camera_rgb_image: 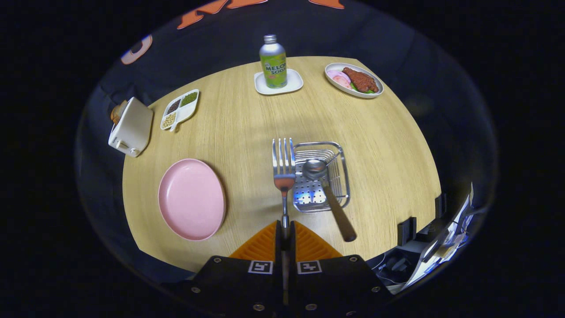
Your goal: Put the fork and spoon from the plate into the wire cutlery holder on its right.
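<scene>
Fork [284, 165]: clamped by its handle between the two orange fingers of the gripper [285, 229], tines pointing away, just left of the holder [321, 176].
Jaws: together, pressing on the thin fork handle from both sides.
Spoon [329, 194]: already in the holder, bowl inside, brown handle leaning out over the near rim.
Plate [191, 198]: pink, bare, left of the fork.
Risk: the grip is far back on a narrow handle, so the fork may swing or slip.
Risk: the tines may catch the wire rim or knock the spoon.
Fork look: shiny metal, four tines, slim neck.
</scene>
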A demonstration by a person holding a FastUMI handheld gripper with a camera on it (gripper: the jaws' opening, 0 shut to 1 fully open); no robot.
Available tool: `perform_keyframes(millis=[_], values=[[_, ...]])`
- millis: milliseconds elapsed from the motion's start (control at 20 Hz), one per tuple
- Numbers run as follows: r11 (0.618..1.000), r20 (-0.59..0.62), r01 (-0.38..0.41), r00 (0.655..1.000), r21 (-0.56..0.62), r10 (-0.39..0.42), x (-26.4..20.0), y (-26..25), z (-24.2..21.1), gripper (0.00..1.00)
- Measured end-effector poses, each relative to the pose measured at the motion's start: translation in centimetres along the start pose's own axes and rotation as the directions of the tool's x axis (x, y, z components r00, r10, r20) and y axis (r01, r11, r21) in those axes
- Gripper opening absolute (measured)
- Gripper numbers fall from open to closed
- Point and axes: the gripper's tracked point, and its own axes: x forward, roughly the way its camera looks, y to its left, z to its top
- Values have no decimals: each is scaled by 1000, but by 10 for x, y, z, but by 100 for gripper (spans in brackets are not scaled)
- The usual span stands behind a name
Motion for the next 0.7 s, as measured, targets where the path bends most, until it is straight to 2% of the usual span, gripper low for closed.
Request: perform_keyframes(millis=[350, 700], values=[[1000, -61, 3, 998, -7, -4, 6, -21, -6, 6], [1000, -21, 1, 1000, -20, -1, 8, -25, 12, 8]])
